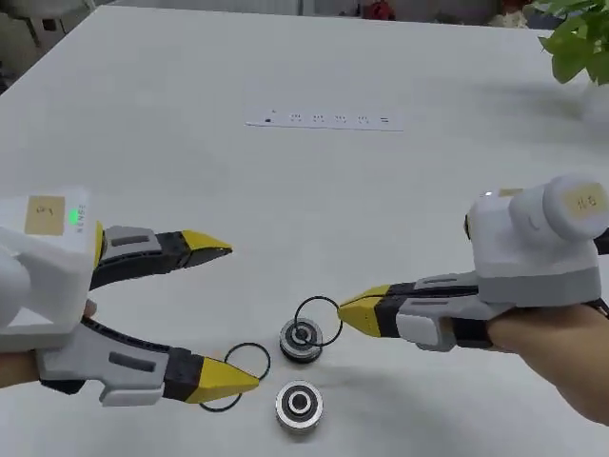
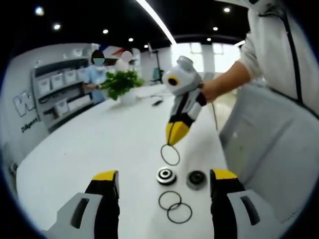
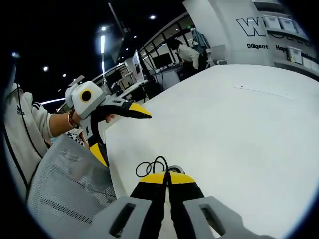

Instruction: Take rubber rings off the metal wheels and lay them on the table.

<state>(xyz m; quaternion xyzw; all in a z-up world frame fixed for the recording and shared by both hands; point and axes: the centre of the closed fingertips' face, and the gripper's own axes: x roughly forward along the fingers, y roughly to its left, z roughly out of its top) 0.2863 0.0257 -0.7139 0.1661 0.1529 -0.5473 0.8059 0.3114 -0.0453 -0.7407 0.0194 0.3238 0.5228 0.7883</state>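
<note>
Rubber ring (image 1: 297, 316) is pinched between the jaws of the right gripper (image 1: 342, 307), near one metal wheel (image 1: 301, 340) on the tabletop (image 1: 314, 209); the jaws of the left gripper (image 1: 243, 314) stand wide apart.

Glossy metal wheels (image 1: 300, 405), matt rubber rings (image 1: 317, 299), smooth matt table (image 1: 333, 209).

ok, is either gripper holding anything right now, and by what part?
The right gripper is shut on a rubber ring, pinching a spot on its rim. The left gripper is open, holding nothing.
</note>
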